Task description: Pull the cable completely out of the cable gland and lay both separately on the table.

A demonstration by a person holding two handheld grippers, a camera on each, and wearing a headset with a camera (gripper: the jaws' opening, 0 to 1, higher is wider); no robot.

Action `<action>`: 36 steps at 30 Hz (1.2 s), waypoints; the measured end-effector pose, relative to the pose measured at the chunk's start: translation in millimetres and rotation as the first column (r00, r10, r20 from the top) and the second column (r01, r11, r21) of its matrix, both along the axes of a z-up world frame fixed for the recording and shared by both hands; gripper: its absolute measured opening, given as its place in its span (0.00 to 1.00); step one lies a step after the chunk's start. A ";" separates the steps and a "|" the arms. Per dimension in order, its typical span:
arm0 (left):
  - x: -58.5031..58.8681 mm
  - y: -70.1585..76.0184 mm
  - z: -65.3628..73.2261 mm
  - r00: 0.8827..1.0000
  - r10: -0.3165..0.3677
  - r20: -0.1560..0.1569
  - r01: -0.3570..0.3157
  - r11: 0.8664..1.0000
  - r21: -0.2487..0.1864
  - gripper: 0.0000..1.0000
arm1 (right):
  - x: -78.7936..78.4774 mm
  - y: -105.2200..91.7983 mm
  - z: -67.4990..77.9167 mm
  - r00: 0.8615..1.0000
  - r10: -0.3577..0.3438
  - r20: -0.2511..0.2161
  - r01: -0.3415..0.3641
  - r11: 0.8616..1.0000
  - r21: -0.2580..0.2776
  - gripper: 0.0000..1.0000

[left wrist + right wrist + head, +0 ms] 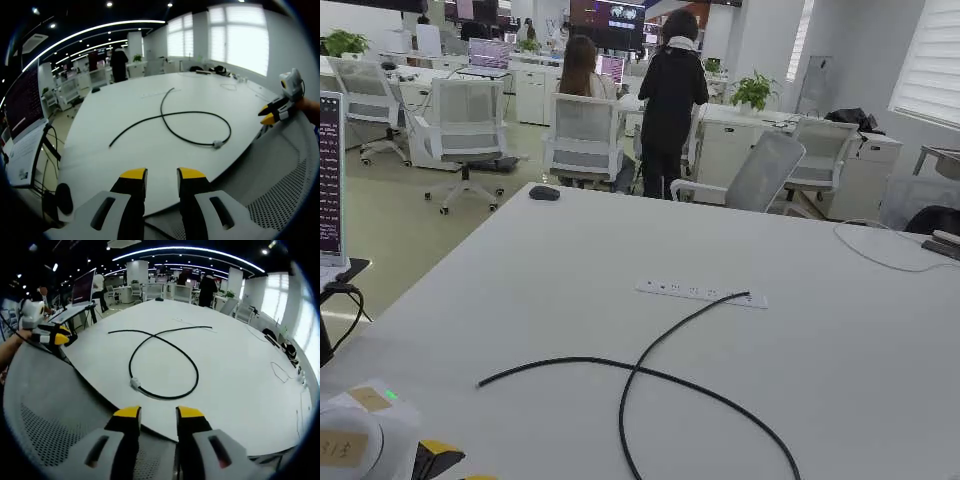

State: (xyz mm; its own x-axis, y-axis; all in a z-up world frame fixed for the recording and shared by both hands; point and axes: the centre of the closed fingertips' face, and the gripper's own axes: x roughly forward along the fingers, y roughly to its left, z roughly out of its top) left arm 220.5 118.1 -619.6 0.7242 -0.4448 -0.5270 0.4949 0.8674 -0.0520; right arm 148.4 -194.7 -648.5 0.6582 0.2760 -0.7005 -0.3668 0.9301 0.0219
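A long black cable (pixel 650 375) lies in a crossed loop on the white table (pixel 840 380). In the left gripper view the cable (pixel 165 116) ends in a small grey cable gland (pixel 218 144) near the table's near edge. That gland (pixel 135 384) is still on the cable (pixel 165 342) in the right gripper view. My left gripper (pixel 162 175) hovers off the near edge, jaws a little apart with nothing between them. My right gripper (pixel 156 414) is held the same way, short of the gland. Yellow tips of the left gripper (pixel 445 460) peek in at the head view's bottom left.
A white power strip (pixel 702 293) lies beyond the loop and a dark mouse (pixel 544 193) at the far edge. A screen on a stand (pixel 330 180) is at the left. A thin white lead (pixel 880 255) is at the right. A grey mesh chair (pixel 45 425) sits under the grippers.
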 end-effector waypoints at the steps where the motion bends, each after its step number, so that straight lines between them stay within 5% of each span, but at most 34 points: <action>1: -0.4 0.7 -1.7 1.000 0.001 -0.007 -0.001 1.000 0.009 0.24 | -0.2 0.7 -0.2 1.000 0.004 -0.001 -0.004 1.000 0.001 0.27; 10: -4.7 -0.7 -8.9 0.999 -0.015 -0.039 0.017 0.999 0.046 0.25 | 0.4 0.3 0.7 1.000 -0.004 0.004 0.004 1.000 0.013 0.24; 36: -2.8 -0.1 -8.8 0.999 -0.010 -0.037 0.012 0.999 0.048 0.24 | -1.2 -1.5 -2.6 1.000 -0.012 -0.020 0.013 1.000 0.011 0.26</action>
State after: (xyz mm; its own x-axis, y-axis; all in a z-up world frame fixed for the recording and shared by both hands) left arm 217.6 118.0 -628.4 0.6993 -0.4259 -0.5741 0.5029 0.8639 -0.0283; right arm 147.3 -196.2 -651.1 0.6472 0.2759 -0.7107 -0.3546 0.9342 0.0398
